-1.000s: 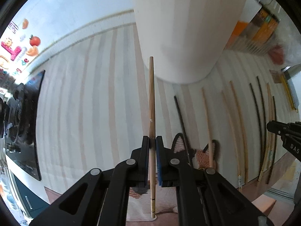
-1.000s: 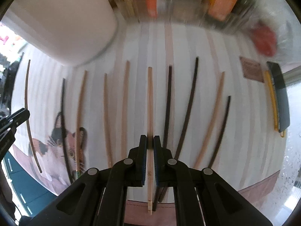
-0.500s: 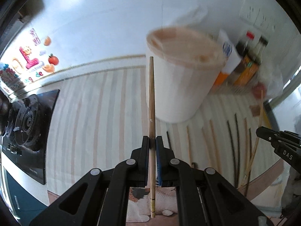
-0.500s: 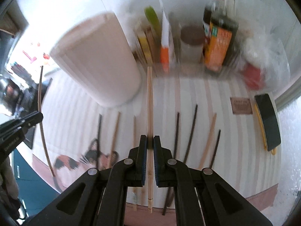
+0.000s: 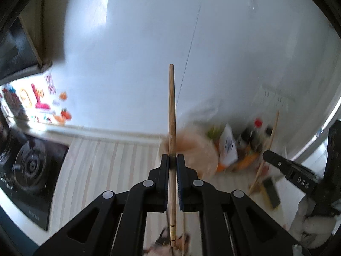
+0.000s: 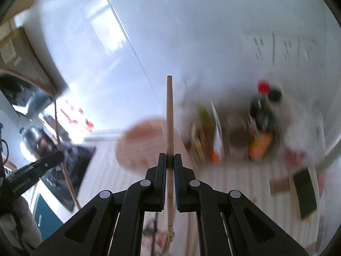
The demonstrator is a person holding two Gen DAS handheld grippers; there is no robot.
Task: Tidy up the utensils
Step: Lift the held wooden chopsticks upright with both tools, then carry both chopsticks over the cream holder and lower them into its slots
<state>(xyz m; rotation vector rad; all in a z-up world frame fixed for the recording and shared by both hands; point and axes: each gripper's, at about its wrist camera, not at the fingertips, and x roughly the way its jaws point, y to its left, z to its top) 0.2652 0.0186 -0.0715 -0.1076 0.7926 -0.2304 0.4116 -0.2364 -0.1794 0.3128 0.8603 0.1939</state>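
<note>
A white tiled wall [image 5: 234, 64] is filling most of both wrist views, with a striped surface [image 5: 102, 160] lying below it. The left tongs [image 5: 173, 160] are clenching a light wooden chopstick [image 5: 171, 115], which is running straight ahead between the jaws, its tip pointing up at the wall. The right tongs [image 6: 170, 160] are likewise gripping a second wooden chopstick [image 6: 169, 115], pointing forward along the fingers. Just beyond the tips of both tongs a blurred round container [image 6: 140, 145] is standing on the surface. To the right of it, bottles and packets [image 6: 260, 128] are crowding against the wall, too smeared to tell apart. Far to the left of the left tongs a black stove [image 5: 32, 166] is sitting. In the left wrist view the right tongs are showing at the right edge, carrying their chopstick tilted. Behind the right tongs' jaws, a dark chopstick [image 6: 153, 230] is lying on the surface.
</note>
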